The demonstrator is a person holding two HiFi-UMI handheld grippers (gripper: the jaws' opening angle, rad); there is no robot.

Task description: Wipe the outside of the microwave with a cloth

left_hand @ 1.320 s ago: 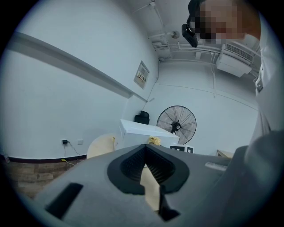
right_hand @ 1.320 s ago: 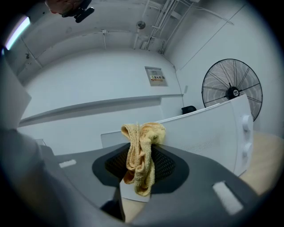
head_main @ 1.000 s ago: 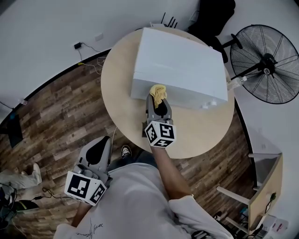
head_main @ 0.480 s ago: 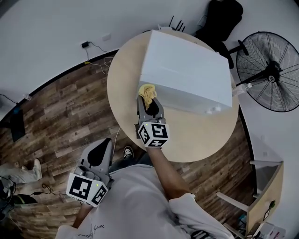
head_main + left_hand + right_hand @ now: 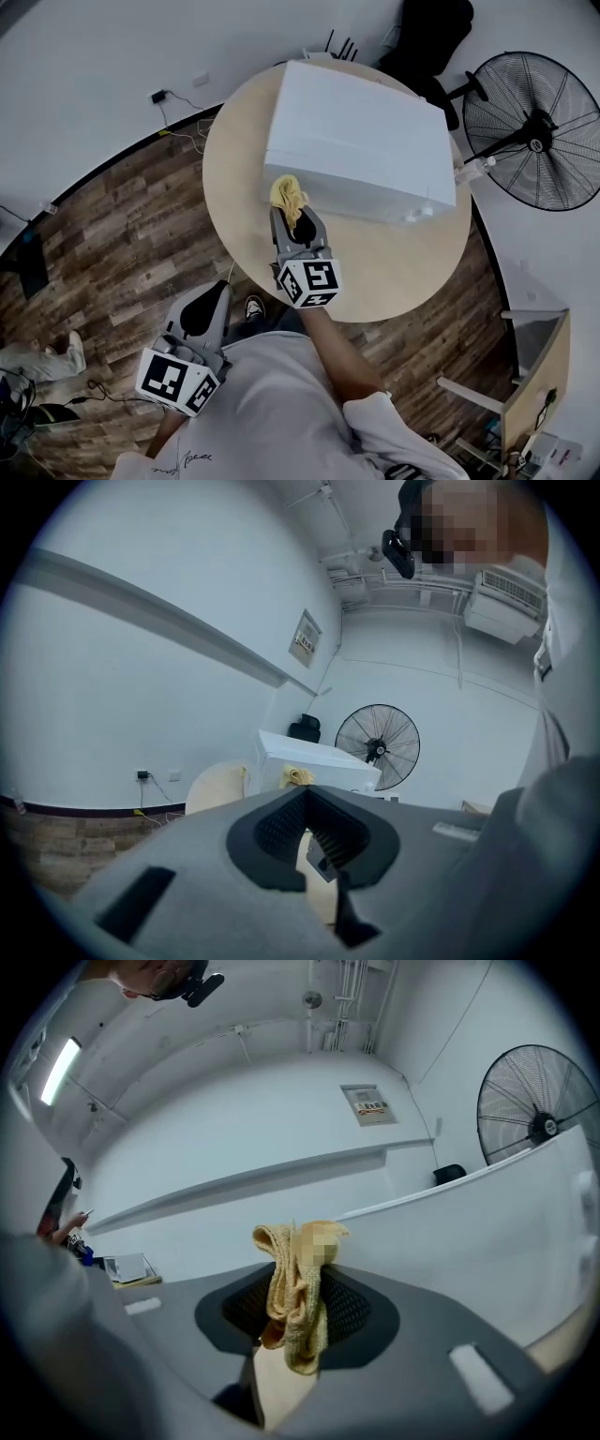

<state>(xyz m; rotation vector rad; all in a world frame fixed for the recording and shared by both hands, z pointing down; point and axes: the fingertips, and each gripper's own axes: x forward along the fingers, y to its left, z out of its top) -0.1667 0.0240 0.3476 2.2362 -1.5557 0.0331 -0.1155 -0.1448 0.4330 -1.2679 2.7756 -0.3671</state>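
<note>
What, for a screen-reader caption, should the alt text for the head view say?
Seen from above, the right claw holds a yellow cloth against the near left corner of a white microwave on a round table. The left claw hangs empty over a wooden floor; a fan stands at right.

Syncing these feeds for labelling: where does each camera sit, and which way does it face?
Head view: on the person's head, facing steeply down at the microwave on the table; shirt, forearm, left gripper and right gripper show.
Left gripper view: on the left gripper, beside the torso, looking along shut jaws toward the table; shirt at right.
Right gripper view: on the right gripper, facing the microwave's wall; cloth clamped in its jaws.
Shared: all show microwave and fan.
</note>
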